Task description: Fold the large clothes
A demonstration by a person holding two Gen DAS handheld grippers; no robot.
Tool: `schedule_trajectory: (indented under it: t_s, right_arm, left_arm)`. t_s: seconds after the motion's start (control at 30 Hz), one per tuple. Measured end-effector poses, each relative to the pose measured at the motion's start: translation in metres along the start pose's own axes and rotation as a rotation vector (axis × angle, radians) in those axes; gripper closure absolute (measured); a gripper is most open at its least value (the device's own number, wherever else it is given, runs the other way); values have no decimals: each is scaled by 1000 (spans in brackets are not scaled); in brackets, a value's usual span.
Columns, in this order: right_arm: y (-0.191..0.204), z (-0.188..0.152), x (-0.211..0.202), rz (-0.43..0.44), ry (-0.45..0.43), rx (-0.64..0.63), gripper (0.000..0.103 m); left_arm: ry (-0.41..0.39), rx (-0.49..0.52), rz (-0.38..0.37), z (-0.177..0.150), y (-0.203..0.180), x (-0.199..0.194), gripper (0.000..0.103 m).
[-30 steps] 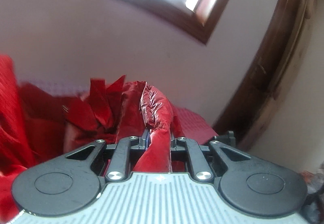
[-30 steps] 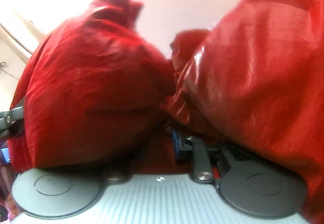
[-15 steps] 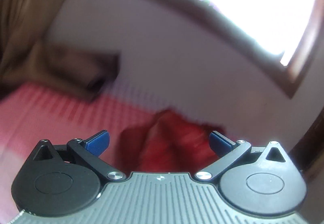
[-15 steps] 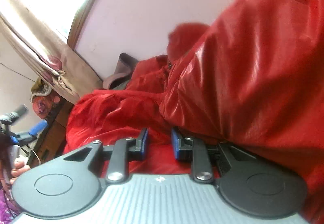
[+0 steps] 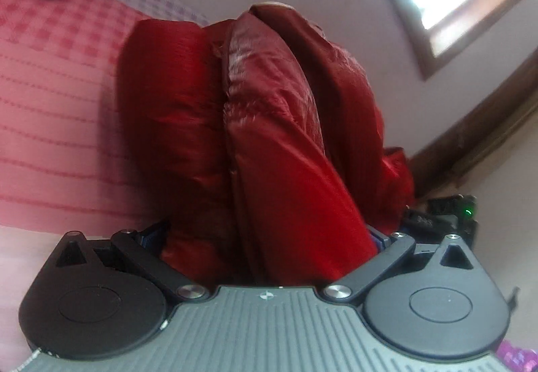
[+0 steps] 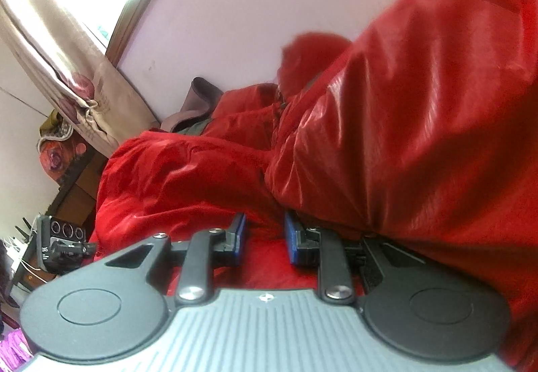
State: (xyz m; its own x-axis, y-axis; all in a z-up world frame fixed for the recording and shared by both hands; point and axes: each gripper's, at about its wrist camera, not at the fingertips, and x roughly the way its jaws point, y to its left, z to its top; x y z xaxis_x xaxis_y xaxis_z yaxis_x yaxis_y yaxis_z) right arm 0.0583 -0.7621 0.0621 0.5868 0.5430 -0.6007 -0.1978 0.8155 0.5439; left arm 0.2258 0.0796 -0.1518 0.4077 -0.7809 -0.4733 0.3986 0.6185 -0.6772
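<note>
Left gripper point(image 5: 265, 237) advanced, jaws wide around red jacket point(image 5: 269, 123)

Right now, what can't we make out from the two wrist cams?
- Left wrist: left gripper fingertips, buried behind the red jacket; the arms are spread wide, contact unclear.
- Left wrist: the checked bedsheet is blurred.
- Right wrist: right gripper blue pads are slightly apart with fabric between; grip cannot be confirmed.
- Both views: the jacket's overall fold state, cut off by frame edges.

Red jacket point(image 5: 269, 123) on pink checked bed point(image 5: 57, 96)
</note>
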Motion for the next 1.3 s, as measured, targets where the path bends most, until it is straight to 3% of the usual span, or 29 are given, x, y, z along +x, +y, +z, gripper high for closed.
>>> schedule_trajectory:
  t_s: [0.1,0.2,0.27,0.37,0.47,0.63,0.77,0.87,0.9,0.93,1.0,1.1,1.2,1.3]
  right_arm:
    - [0,-2,0,-13,-9,-9,80]
    - [-3,-3,-1,-6,-17,-1,80]
    - [-6,-4,-2,6,-25,21,80]
    - [-10,-6,-1,13,-43,77,80]
    - [-5,-7,2,-3,-52,109,80]
    - [-14,-4,4,52,-44,220,80]
    - [-39,8,-6,130,37,315,80]
    - [-44,21,-44,70,81,232,76]
    - [-45,24,-66,51,47,183,67]
    - [-47,25,-89,34,4,132,48]
    - [-61,25,-133,12,-105,68,28]
    - [-95,22,-160,-65,-179,77,33]
    - [-134,14,-149,-3,-172,192,54]
    - [-149,3,-129,89,-179,278,53]
  left_arm:
    - [-99,-49,3,-11,-14,-17,51]
    - [-190,-90,22,-15,-35,-37,63]
    - [-220,-97,30,-13,-57,-47,65]
    - [-232,-86,23,-2,-106,-45,65]
    - [-227,-14,27,3,-168,-32,65]
    - [-226,126,115,-8,-253,17,60]
    - [-239,273,155,-25,-286,52,58]
    - [-234,282,158,-27,-286,61,58]
    - [-237,286,160,-27,-286,63,58]
    - [-238,290,160,-24,-284,70,58]
    - [-237,306,168,-27,-290,81,58]
    - [-225,360,182,-31,-309,99,58]
    - [-208,442,191,-43,-331,128,55]
    - [-195,513,190,-53,-344,161,48]
